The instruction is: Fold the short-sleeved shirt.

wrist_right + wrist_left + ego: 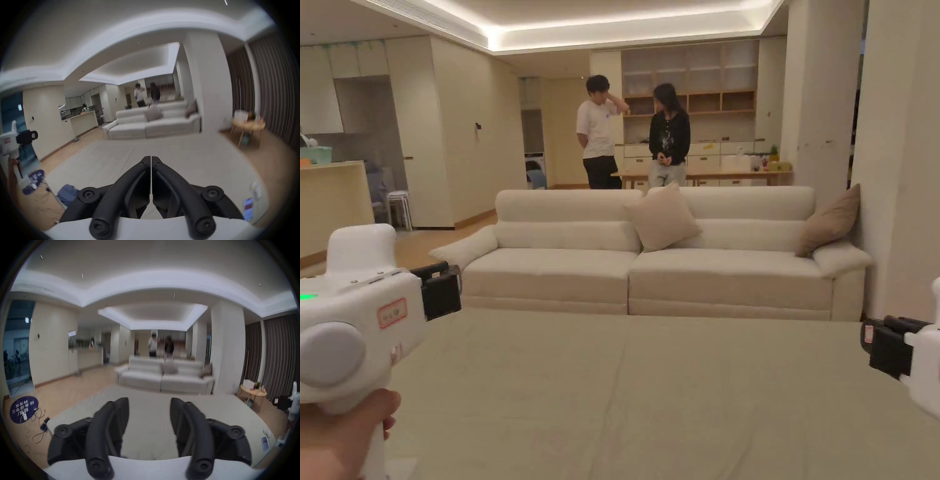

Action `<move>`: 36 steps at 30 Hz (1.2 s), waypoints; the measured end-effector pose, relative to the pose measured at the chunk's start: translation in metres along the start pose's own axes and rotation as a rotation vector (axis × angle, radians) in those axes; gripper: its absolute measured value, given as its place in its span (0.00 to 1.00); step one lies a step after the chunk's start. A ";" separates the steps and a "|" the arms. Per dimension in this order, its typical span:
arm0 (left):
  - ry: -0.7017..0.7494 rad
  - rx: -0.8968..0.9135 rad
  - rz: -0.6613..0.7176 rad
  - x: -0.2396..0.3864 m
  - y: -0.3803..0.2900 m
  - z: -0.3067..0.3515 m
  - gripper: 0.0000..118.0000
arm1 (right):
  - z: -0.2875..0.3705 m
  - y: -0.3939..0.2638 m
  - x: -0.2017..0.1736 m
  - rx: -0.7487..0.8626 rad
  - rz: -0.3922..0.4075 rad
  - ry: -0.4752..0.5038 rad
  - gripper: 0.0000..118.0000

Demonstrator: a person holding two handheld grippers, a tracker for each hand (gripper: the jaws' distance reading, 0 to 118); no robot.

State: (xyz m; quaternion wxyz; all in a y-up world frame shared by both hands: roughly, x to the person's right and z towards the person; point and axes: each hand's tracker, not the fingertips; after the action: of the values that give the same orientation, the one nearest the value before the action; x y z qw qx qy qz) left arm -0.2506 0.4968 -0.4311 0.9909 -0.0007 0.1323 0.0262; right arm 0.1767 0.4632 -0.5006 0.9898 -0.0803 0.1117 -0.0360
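Over the pale sheet point(625, 400) — both tools raised, holding nothing.
Left hand-held gripper point(149, 408) released, right hand-held gripper point(151, 160) clenched empty; blue shirt point(67, 194) crumpled at the sheet's left edge; sofa point(650, 269) beyond.

Lighting: warm, even ceiling-cove glow, soft shadows. Head view sharp. Gripper views: fisheye-bent, dark-vignetted, background motion-blurred.
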 end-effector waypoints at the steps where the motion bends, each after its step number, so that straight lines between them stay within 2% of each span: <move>1: -0.029 0.029 0.001 0.016 -0.001 0.007 0.12 | 0.013 0.011 -0.007 0.028 0.040 -0.018 0.02; 2: -0.056 0.047 -0.002 0.028 -0.003 0.009 0.00 | 0.024 0.018 -0.011 0.058 0.057 -0.019 0.02; 5: -0.090 0.078 -0.067 0.063 0.001 0.019 0.00 | 0.043 0.028 -0.010 0.109 0.050 -0.044 0.02; 10: -0.099 0.099 -0.073 0.092 0.020 0.032 0.00 | 0.063 0.033 -0.006 0.151 0.055 -0.022 0.02; 11: -0.105 0.138 -0.106 0.092 0.025 0.033 0.00 | 0.066 0.034 -0.006 0.149 0.061 -0.021 0.02; 36: -0.137 0.084 -0.063 0.089 0.025 0.026 0.00 | 0.057 0.039 -0.009 0.155 0.080 -0.046 0.02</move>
State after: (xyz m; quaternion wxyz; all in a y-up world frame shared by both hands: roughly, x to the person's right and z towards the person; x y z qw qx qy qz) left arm -0.1589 0.5263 -0.4293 0.9971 0.0386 0.0653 -0.0108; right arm 0.1829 0.5113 -0.4508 0.9960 0.0003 0.0892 -0.0029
